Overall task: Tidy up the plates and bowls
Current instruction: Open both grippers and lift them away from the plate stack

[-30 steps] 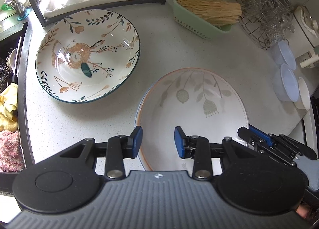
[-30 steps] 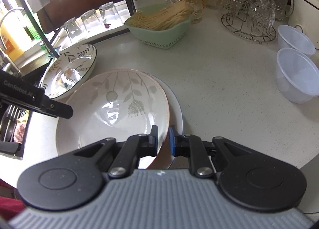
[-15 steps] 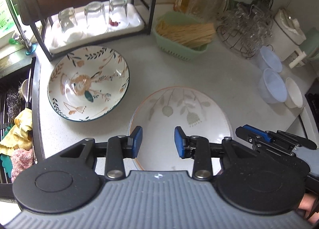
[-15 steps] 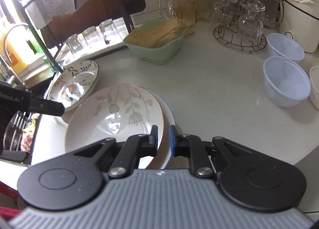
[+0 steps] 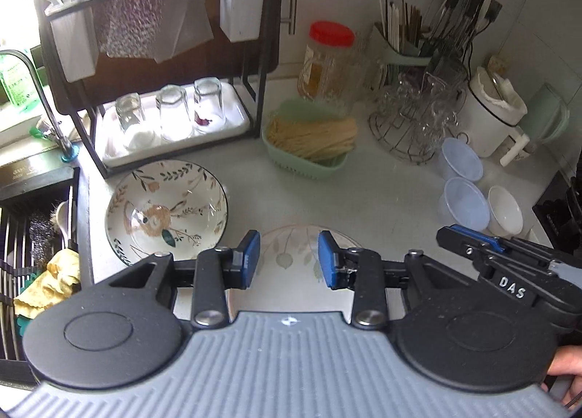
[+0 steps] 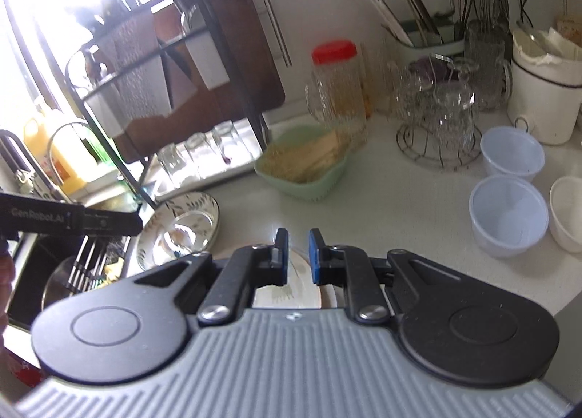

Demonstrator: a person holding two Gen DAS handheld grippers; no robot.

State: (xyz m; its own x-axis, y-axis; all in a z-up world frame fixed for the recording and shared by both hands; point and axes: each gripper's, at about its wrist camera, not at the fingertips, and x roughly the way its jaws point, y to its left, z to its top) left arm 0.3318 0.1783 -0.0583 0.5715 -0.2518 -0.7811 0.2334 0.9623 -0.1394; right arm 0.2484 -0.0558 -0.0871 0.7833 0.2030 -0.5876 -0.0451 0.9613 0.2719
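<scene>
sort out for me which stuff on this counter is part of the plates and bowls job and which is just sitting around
Part of the job:
- floral bowl
- pale leaf-print plate
- small white bowl

Just lying about:
- green basket of noodles
- red-lidded jar
- upturned glasses on the white tray
- two clear plastic tubs
- wire rack of glass cups

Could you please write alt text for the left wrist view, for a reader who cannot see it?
The left claw, open and empty, hangs above a pale leaf-patterned plate on a white counter. A floral bowl sits to its left in the picture, with a green basket and a rack of upturned glasses behind.
</scene>
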